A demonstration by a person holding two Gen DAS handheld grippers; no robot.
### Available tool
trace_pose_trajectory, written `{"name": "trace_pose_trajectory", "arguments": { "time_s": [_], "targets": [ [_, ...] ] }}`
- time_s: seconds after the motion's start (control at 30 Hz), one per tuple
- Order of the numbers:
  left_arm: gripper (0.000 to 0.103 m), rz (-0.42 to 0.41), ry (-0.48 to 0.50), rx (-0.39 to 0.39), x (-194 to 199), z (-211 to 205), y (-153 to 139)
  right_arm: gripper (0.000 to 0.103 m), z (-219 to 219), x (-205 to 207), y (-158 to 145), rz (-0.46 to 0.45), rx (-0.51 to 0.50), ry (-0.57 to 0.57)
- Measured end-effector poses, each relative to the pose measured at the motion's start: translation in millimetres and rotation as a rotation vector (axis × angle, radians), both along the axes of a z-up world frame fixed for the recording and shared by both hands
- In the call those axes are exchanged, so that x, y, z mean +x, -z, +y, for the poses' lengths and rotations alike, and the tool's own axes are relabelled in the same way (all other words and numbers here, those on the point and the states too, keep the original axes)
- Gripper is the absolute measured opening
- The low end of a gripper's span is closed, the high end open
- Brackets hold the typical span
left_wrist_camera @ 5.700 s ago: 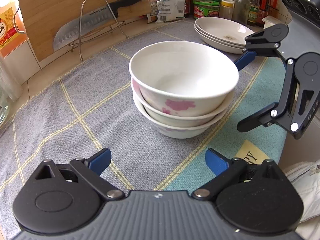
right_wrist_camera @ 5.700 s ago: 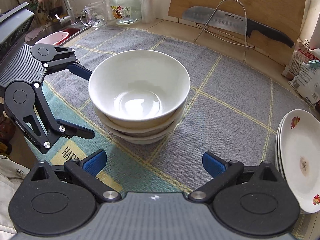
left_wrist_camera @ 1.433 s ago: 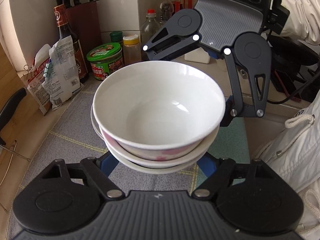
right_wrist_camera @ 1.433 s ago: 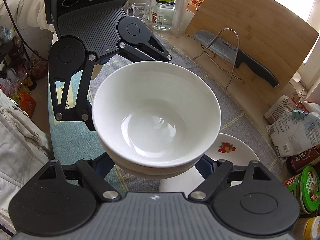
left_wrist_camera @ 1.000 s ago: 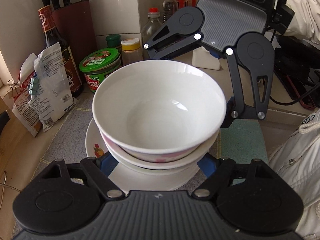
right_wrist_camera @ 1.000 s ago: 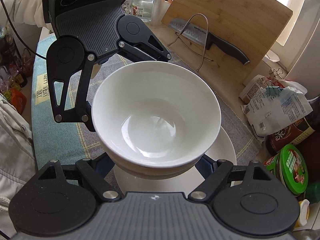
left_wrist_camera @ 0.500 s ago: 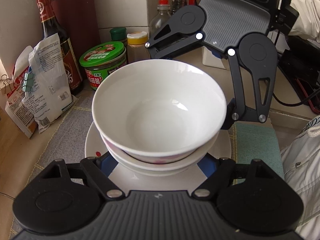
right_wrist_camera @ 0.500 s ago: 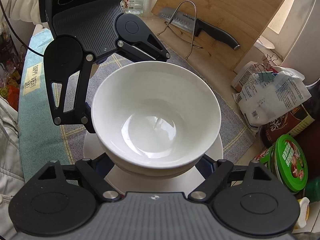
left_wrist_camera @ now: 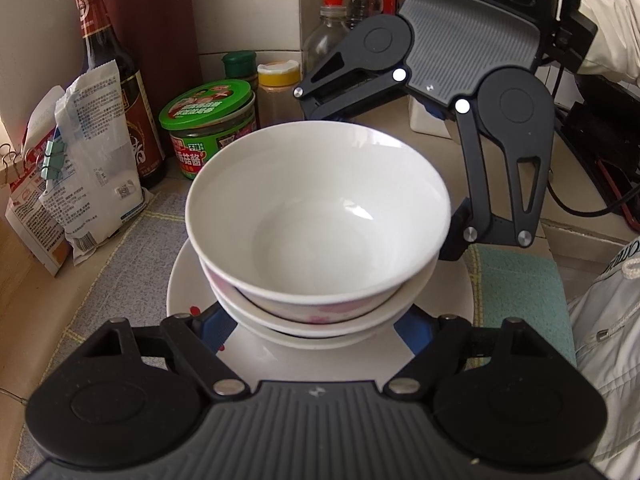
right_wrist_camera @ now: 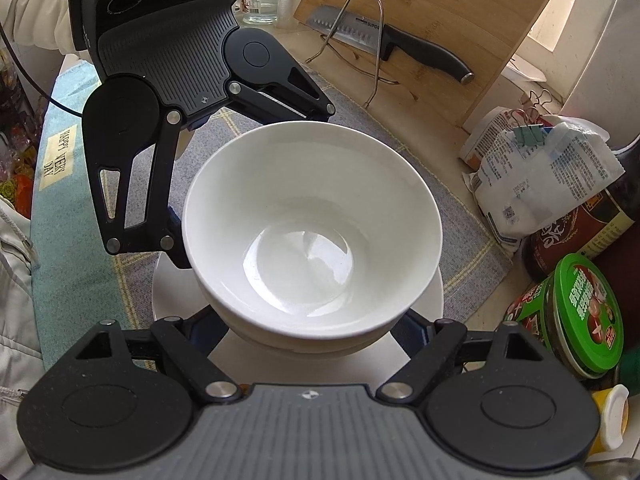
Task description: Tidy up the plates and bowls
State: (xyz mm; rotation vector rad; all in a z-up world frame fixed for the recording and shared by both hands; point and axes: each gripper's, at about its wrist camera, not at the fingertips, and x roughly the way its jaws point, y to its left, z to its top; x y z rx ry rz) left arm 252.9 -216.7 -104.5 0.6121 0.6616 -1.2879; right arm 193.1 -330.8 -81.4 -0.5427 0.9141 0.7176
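Both tools are holding a stack of bowls [left_wrist_camera: 316, 240] from two sides, and the stack is sitting right over a white plate [left_wrist_camera: 184, 292] with a small red flower on it. The left tool [left_wrist_camera: 316, 330] is clamped on the bottom of the stack, with its blue pads pressing on the lowest bowl from each side. The right tool [right_wrist_camera: 308, 332] is clamped on the same stack from the other side, so each camera is seeing the other tool across the bowls. The top bowl is plain white inside, and the ones under it are showing pink flowers on the outside. I cannot tell if the bottom bowl is touching the plate or hanging just above it, because the bowls are hiding that spot. The plate is lying on a grey cloth with yellow lines [left_wrist_camera: 120, 264] on the table. Just beside the plate are standing a jar with a green lid [left_wrist_camera: 208, 128], a dark sauce bottle [left_wrist_camera: 108, 92] and a clipped white bag [left_wrist_camera: 96, 160]. A big knife [right_wrist_camera: 384, 44] is leaning on a wooden cutting board [right_wrist_camera: 440, 12] farther back. A white sleeve [left_wrist_camera: 608, 52] is showing behind the right tool. I think the step in hand is putting the bowls down on the plate. Next, both tools need to go down gently until the stack is resting flat in the middle, and then open and pull back without bumping the jar.
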Motion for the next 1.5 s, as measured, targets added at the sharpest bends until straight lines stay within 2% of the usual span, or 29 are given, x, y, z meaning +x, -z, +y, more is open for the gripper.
{"name": "trace_pose_trajectory", "arguments": {
  "time_s": [0.27,0.33,0.43,0.6,0.7,0.93,1.0,1.07,1.2,1.3,1.37,1.5],
  "targets": [
    [0.085,-0.011,-0.015,-0.006,-3.2,1.4,-0.2,0.094,-0.2,-0.3,1.5,0.002,0.015,0.034],
    [0.092,-0.021,-0.022,-0.020,-5.5,3.6,-2.2,0.098,-0.3,-1.7,0.7,0.000,0.027,0.039],
    [0.097,-0.048,-0.047,-0.031,-11.7,8.6,-4.4,0.103,1.8,-6.3,-2.2,-0.026,0.022,0.039],
    [0.098,-0.100,-0.157,-0.043,-29.2,23.2,-7.0,0.103,2.0,-14.9,-6.4,-0.067,0.011,0.061],
    [0.100,-0.112,-0.246,-0.106,-42.4,39.8,-15.4,0.103,0.2,-19.2,-9.9,-0.063,0.034,0.113],
    [0.102,-0.158,-0.495,-0.273,-73.9,80.1,-34.6,0.103,15.0,-51.9,-27.4,-0.127,0.021,0.387],
    [0.102,-0.170,-0.553,-0.334,-82.8,91.1,-39.2,0.103,26.5,-64.1,-33.3,-0.157,-0.010,0.507],
    [0.102,-0.157,-0.619,-0.363,-90.1,100.5,-47.4,0.103,36.2,-72.8,-39.1,-0.170,-0.019,0.626],
    [0.102,-0.102,-0.708,-0.373,-106.0,121.3,-61.5,0.103,54.9,-93.7,-47.7,-0.170,0.014,0.838],
    [0.102,-0.088,-0.799,-0.319,-120.1,133.5,-70.6,0.103,73.2,-113.6,-51.5,-0.188,0.050,0.942],
    [0.102,-0.085,-0.822,-0.286,-128.7,139.6,-74.7,0.103,85.0,-124.2,-52.8,-0.197,0.075,0.987],
    [0.102,-0.101,-0.826,-0.282,-146.9,152.9,-83.6,0.103,112.6,-148.4,-58.9,-0.252,0.093,1.067]
  ]
}}
